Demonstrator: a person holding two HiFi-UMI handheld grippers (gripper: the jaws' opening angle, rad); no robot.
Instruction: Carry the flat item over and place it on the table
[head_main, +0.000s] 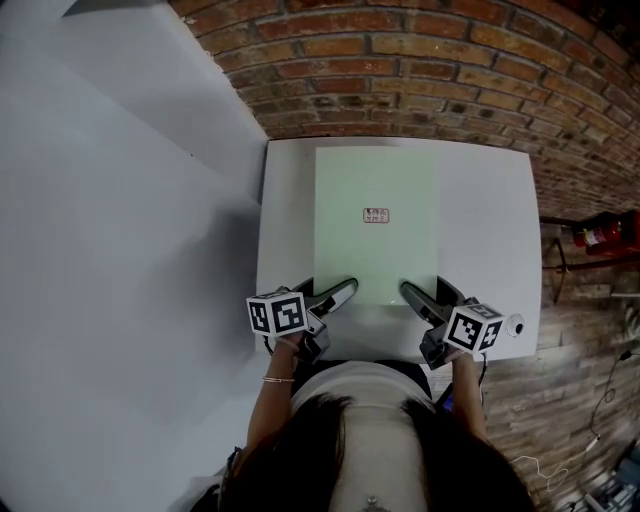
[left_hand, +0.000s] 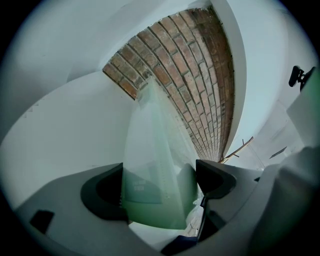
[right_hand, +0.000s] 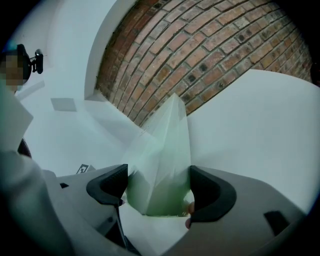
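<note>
Left gripper (head_main: 345, 288), right gripper (head_main: 408, 290) clamping green sheet (head_main: 375, 180), table (head_main: 490, 220)

A pale, translucent green is shown by the flat sheet (head_main: 376, 225) at the centre of the frame, with a small red-and-white label (head_main: 376, 215) at its middle, and the table (head_main: 490, 230) around it is seen as white. The brick wall (head_main: 420, 60) across the top is patterned in red-brown courses with pale mortar lines. Black-and-white squares are carried on the cubes of the left gripper (head_main: 345, 288) and right gripper (head_main: 408, 290), whose jaws are coloured grey and black.
</note>
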